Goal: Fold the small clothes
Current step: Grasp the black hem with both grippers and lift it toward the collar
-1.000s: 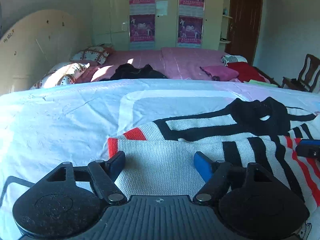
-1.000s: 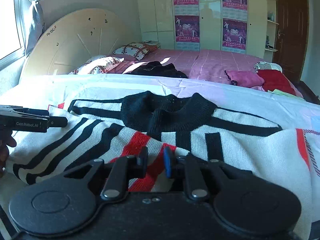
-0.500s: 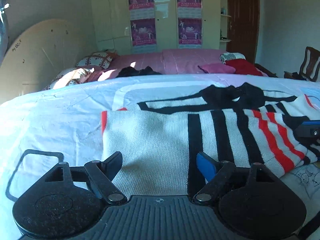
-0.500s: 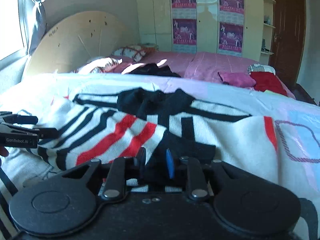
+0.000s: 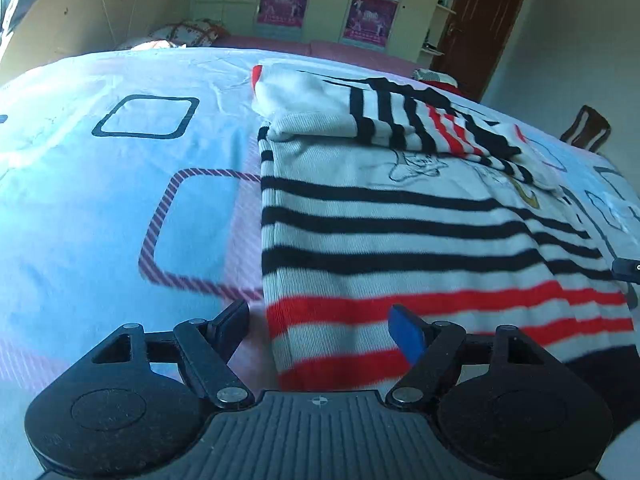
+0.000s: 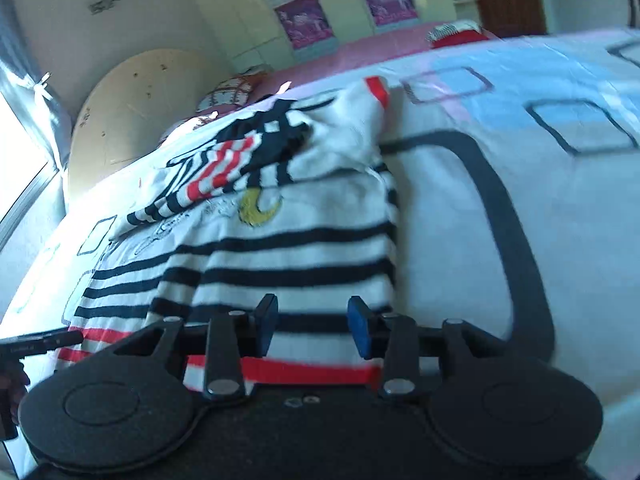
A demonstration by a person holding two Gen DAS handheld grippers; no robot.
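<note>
A white knit sweater (image 5: 400,216) with black and red stripes lies flat on the bedspread (image 5: 120,200), both sleeves (image 5: 420,124) folded across its chest. My left gripper (image 5: 320,326) hovers at the sweater's near left hem corner; its jaws stand wide and are closing a little, the pads pressing on nothing. In the right wrist view the sweater (image 6: 300,248) runs away from my right gripper (image 6: 313,324), whose jaws are opening above the red-striped hem with nothing pinched. Each view catches the other gripper at its edge: the right gripper (image 5: 628,268), the left gripper (image 6: 40,342).
The light blue bedspread with square outlines (image 6: 520,160) spreads on both sides of the sweater. Behind it are a pink bed (image 5: 320,46) with pillows (image 5: 188,32), a round wooden board (image 6: 132,120), a wardrobe with posters (image 5: 372,16), a brown door (image 5: 484,20) and a chair (image 5: 586,128).
Both grippers drew back from the chest to the hem end. The right gripper let go of the striped sleeve, which now lies folded across the chest, and its jaws stand wider.
</note>
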